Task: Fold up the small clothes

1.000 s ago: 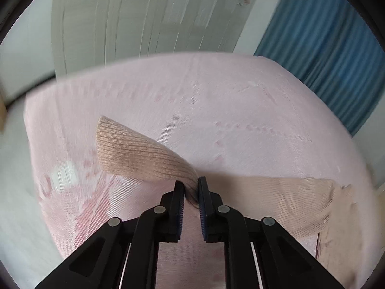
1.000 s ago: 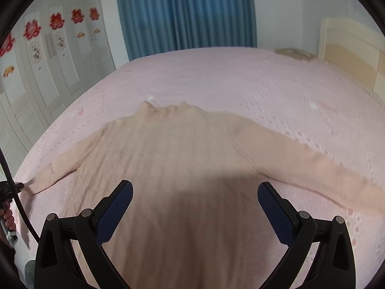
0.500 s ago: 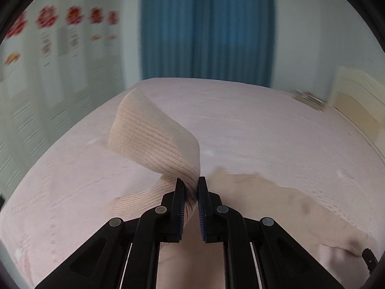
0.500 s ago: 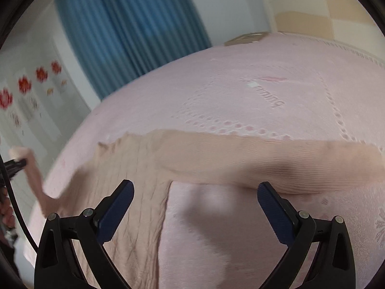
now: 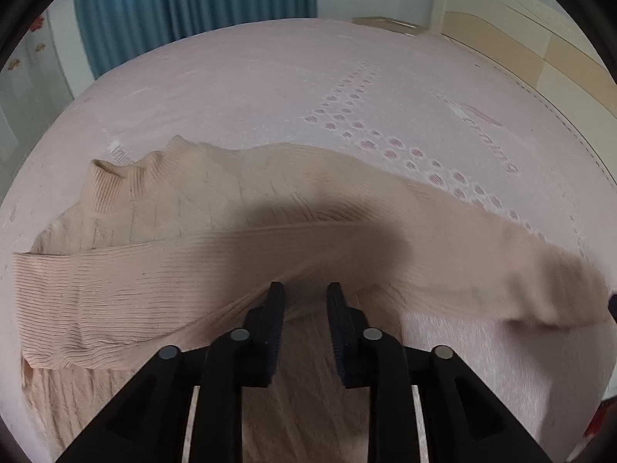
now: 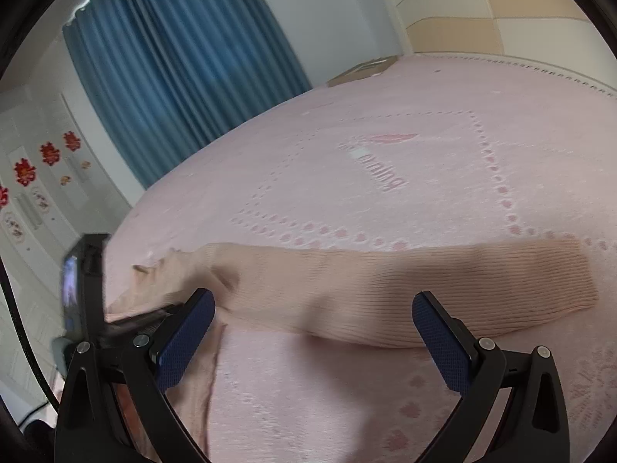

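A peach ribbed sweater (image 5: 193,208) lies flat on the pink bed (image 5: 308,77), collar at the upper left. One sleeve (image 5: 115,293) is folded across the body, its end reaching my left gripper (image 5: 306,301). That gripper's jaws are opening: a narrow gap shows between the pads, and they no longer pinch the knit. The other sleeve (image 6: 385,289) stretches out straight over the bedspread (image 6: 385,115). My right gripper (image 6: 312,332) hovers above it, wide open with nothing gripped. The left gripper's body (image 6: 88,289) shows at the left of the right wrist view.
Blue curtains (image 6: 173,58) hang behind the bed and a cream and tan headboard (image 6: 482,11) stands at the far right. White wardrobe doors with red paper decorations (image 6: 38,177) line the left side. The bed's edge drops off at the left.
The left gripper carried the sleeve end from the bed's left side across onto the sweater body, then its jaws parted. The right gripper swung right, over the outstretched sleeve, staying open.
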Tool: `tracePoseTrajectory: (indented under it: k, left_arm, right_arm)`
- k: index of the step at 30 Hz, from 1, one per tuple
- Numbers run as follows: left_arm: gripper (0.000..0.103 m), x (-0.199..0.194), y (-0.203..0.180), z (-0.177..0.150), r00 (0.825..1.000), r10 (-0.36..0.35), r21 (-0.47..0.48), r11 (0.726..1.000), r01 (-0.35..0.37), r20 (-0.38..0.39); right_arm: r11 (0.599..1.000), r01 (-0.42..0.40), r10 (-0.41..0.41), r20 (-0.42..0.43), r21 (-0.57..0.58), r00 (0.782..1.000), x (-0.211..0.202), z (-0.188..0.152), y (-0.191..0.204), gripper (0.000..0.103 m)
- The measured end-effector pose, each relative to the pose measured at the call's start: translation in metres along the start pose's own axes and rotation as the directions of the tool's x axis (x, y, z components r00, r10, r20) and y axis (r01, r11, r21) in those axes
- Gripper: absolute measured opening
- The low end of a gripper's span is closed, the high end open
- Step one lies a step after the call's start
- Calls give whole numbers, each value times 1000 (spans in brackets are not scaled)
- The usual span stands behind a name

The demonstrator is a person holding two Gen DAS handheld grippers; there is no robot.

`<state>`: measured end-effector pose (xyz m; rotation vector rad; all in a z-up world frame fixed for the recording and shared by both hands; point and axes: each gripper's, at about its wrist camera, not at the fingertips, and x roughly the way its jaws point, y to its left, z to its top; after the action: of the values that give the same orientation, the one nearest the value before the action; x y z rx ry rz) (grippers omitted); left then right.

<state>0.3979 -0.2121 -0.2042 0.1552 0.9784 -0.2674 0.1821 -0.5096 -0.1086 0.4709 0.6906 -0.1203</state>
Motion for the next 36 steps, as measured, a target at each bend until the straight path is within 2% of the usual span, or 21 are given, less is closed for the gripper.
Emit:
tracePoseTrajectory:
  k: [3, 5, 8, 12, 15, 18, 20, 23, 24, 25, 26, 28, 29, 31, 32, 33, 34, 36]
  left_arm:
    - [51, -25, 14, -14, 999, -4, -9, 1000, 4, 37]
    - [73, -41, 27, -19, 997, 10, -40, 999, -6, 77]
    - [74, -56, 61, -32, 991, 54, -91, 995, -43, 120]
    - [74, -63, 123, -51, 984, 154, -178, 975, -135, 95]
    - [74, -62, 173, -75, 983, 167, -264, 954, -141, 77]
    - [72, -59, 221, -93, 983, 168, -375, 918, -131, 69]
    - [67, -54, 243, -93, 985, 158, -422, 900, -114, 71]
    - [58, -38, 262, -84, 986, 156, -410, 904, -120, 56]
    - [58, -31, 266, -80, 986, 156, -407, 906, -121, 54]
    - [55, -23, 272, -76, 986, 159, -420, 899, -124, 49]
    - [48, -18, 276, -75, 987, 153, -432, 894, -117, 49]
    - [39, -9, 284, -79, 992, 103, -481, 875, -52, 79]
    - [34, -14, 282, -81, 989, 110, -485, 873, -51, 94]
    - [20, -18, 277, -81, 987, 116, -446, 893, -55, 111]
    - [17, -22, 277, -81, 983, 120, -441, 896, -48, 138]
    - [16, -24, 282, -83, 982, 108, -459, 888, -24, 156]
    - [15, -26, 290, -86, 979, 107, -500, 866, -5, 175]
    - [14, -27, 306, -90, 972, 158, -563, 826, -32, 177]
  right_arm:
    - [1000, -7, 7, -18, -19, 1000, 7, -1, 7, 101]
    - [1000, -11, 10, -22, -28, 1000, 9, -2, 10, 101]
    - [999, -10, 8, -28, -45, 1000, 12, -5, 18, 101]
    - [997, -3, 0, -46, -77, 999, 18, -13, 33, 101]
    - [992, 16, -24, -65, -122, 998, 27, -21, 48, 101]
    - [984, 36, -48, -67, -173, 997, 32, -29, 62, 101]
    - [979, 51, -64, -63, -196, 996, 35, -33, 69, 101]
    - [971, 77, -94, -66, -227, 993, 43, -40, 78, 101]
    - [968, 86, -105, -71, -237, 992, 47, -44, 80, 101]
    - [966, 92, -113, -74, -243, 991, 50, -46, 81, 101]
    - [964, 99, -120, -73, -247, 990, 52, -48, 83, 101]
    - [964, 99, -120, -71, -248, 990, 57, -51, 85, 101]
    - [967, 89, -108, -65, -237, 992, 56, -52, 86, 101]
    - [978, 31, -39, -36, -209, 999, 51, -53, 90, 100]
    - [977, 7, -15, -33, -215, 999, 49, -54, 94, 100]
    - [972, -9, -1, -39, -237, 999, 50, -57, 99, 100]
    - [961, -10, -5, -53, -278, 999, 53, -61, 107, 100]
    - [920, 37, -75, -83, -390, 994, 64, -74, 125, 100]
